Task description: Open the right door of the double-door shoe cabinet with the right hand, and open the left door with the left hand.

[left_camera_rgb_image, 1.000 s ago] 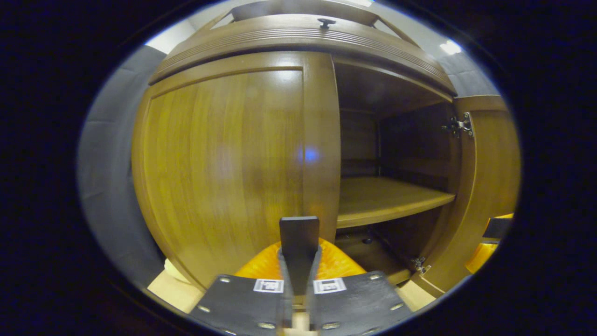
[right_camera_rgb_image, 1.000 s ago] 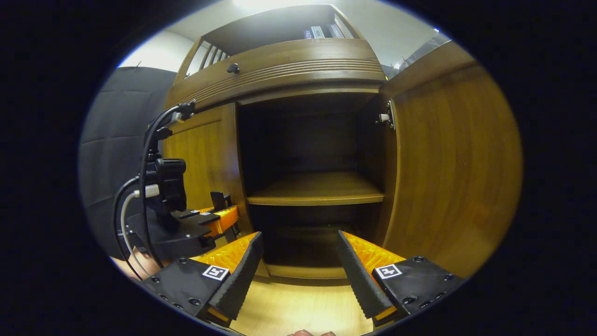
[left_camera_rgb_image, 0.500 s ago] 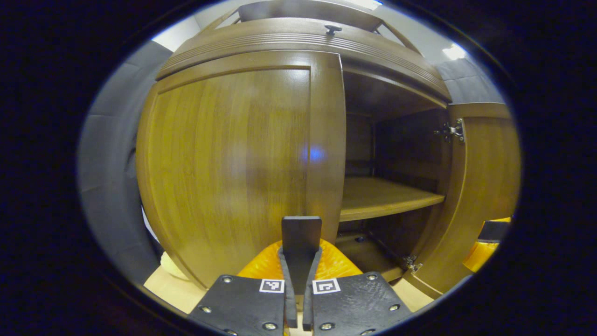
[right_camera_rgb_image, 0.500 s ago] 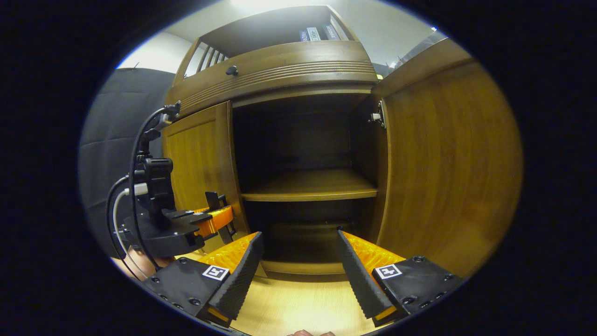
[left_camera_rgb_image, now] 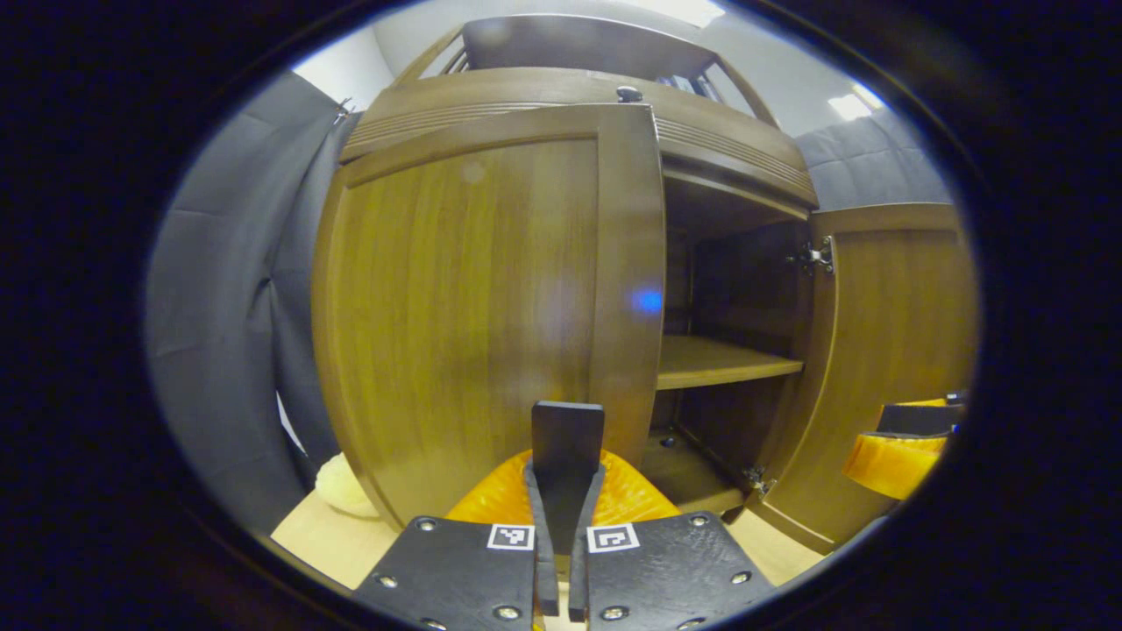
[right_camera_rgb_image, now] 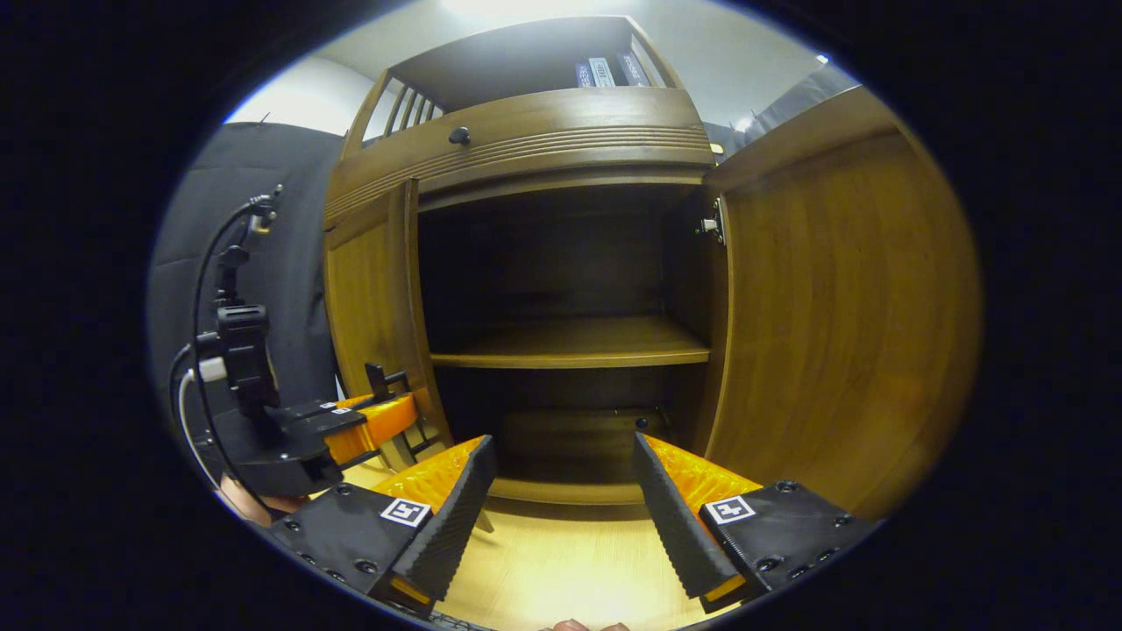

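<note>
Both brown wooden doors stand ajar: left door (left_camera_rgb_image: pixel 491 298) mid-frame, its handle (left_camera_rgb_image: pixel 567 438) pinched by the left claw (left_camera_rgb_image: pixel 554 605); right door (right_camera_rgb_image: pixel 841 307) swung wide, right claw (right_camera_rgb_image: pixel 561 499) agape.

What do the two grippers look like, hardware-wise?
Right gripper: two wedge-shaped jaws with ridged inner faces, each on a screwed black plate with a square fiducial tag. Left gripper: same plates and tags; black and white cables trail from it.
</note>
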Tool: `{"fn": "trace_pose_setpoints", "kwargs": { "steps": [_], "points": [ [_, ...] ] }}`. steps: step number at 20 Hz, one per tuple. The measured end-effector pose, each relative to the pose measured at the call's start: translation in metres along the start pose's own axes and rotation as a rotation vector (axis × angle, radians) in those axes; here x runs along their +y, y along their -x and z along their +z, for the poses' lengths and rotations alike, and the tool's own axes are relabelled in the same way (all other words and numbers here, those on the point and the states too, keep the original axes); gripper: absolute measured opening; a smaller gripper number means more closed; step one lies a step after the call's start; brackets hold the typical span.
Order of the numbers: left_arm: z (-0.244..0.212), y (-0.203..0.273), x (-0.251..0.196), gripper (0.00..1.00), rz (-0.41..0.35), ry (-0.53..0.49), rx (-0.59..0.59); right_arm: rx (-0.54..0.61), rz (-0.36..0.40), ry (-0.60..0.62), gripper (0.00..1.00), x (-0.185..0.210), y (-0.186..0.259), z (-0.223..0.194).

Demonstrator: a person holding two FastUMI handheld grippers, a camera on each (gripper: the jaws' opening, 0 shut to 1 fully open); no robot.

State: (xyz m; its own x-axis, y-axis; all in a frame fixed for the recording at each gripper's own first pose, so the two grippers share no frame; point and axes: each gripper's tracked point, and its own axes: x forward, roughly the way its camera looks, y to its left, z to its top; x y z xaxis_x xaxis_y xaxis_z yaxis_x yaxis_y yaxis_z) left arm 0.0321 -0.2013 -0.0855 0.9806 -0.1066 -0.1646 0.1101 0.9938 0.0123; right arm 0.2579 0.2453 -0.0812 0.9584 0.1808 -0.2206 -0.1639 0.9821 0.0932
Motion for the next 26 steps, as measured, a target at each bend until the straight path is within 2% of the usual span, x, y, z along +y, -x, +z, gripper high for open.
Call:
{"fn": "trace_pose_setpoints", "kwargs": {
  "steps": [13, 19, 23, 26],
  "points": [
    [-0.005, 0.067, 0.04, 0.07, 0.052, 0.029, -0.02, -0.029, -0.01, 0.007, 0.93, 0.016, 0.018, 0.007],
    [-0.004, 0.092, 0.063, 0.07, 0.092, 0.04, -0.043, -0.031, -0.016, 0.003, 0.98, 0.013, 0.032, 0.006],
    [0.001, 0.105, 0.073, 0.07, 0.095, 0.038, -0.064, -0.013, -0.018, -0.005, 1.0, 0.011, 0.042, 0.0],
    [0.001, 0.125, 0.096, 0.06, 0.087, 0.037, -0.075, -0.01, -0.009, -0.01, 1.0, 0.012, 0.05, -0.001]
  ]
}}
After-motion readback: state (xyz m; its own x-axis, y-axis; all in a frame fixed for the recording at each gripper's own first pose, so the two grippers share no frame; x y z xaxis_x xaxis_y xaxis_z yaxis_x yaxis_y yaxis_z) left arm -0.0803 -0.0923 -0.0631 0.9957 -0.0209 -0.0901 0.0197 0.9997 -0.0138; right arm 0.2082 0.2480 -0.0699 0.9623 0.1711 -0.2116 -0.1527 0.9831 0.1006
